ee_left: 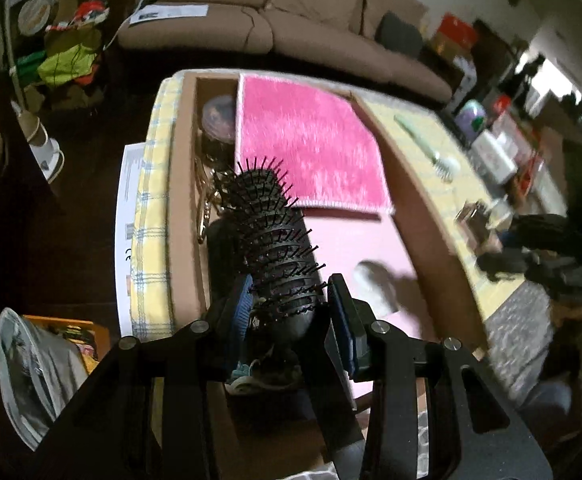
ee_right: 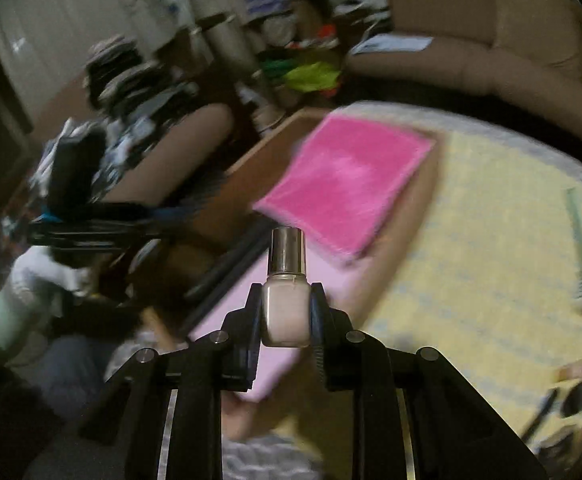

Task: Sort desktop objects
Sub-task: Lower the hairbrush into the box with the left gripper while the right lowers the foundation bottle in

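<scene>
My left gripper (ee_left: 289, 300) is shut on a black bristled hairbrush (ee_left: 275, 236), which points away from me over the cardboard box (ee_left: 415, 208). A fluffy pink cloth (ee_left: 311, 144) lies in the box, over a pale pink sheet (ee_left: 347, 240). My right gripper (ee_right: 285, 312) is shut on a small bottle of pale nail polish (ee_right: 285, 300) with a metallic cap, held upright above the near edge of the box (ee_right: 395, 240). The pink cloth (ee_right: 347, 184) shows beyond it. The left gripper (ee_right: 91, 224) appears blurred at the left of the right wrist view.
The box's narrow left compartment holds a round tin (ee_left: 219, 120) and a gold chain (ee_left: 203, 204). On the yellow checked tablecloth (ee_right: 491, 240) lie a green toothbrush (ee_right: 579, 240) and dark items (ee_right: 579, 396) at the right. A brown sofa (ee_left: 291, 28) stands behind the table.
</scene>
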